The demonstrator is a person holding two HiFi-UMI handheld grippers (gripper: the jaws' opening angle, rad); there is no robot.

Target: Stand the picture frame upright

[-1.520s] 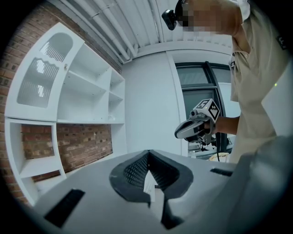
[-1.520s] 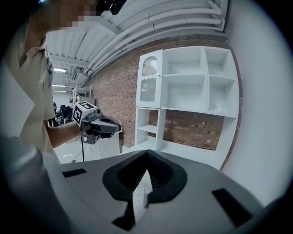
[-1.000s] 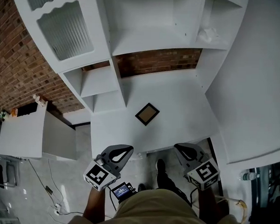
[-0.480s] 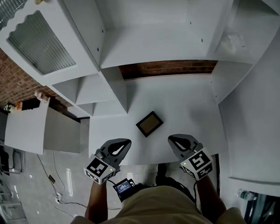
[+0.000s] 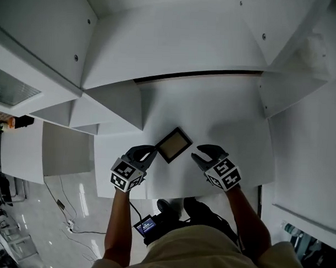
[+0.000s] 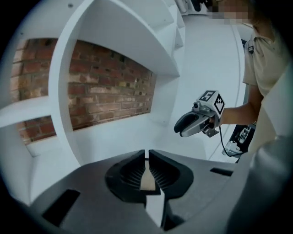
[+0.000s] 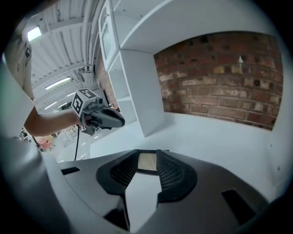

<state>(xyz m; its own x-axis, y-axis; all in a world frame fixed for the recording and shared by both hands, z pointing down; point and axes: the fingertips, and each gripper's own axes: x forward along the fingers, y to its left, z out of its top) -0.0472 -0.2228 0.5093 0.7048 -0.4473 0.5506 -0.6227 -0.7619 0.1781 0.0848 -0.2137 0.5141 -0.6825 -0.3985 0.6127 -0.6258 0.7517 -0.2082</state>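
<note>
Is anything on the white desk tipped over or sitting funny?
Yes. The small dark-rimmed picture frame lies flat on the white desk instead of standing up, and it is turned cornerwise to the desk's front edge. Nothing looks spilled or broken.

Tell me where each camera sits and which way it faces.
Head view: on the head, steeply down at desk, picture frame, both forearms.
Left gripper view: on left tool, along shut jaws toward frame; right tool, forearm, torso show.
Right gripper view: on right tool, jaws opening, nothing gripped, toward frame; left tool, forearm show.
All three share the frame.
</note>
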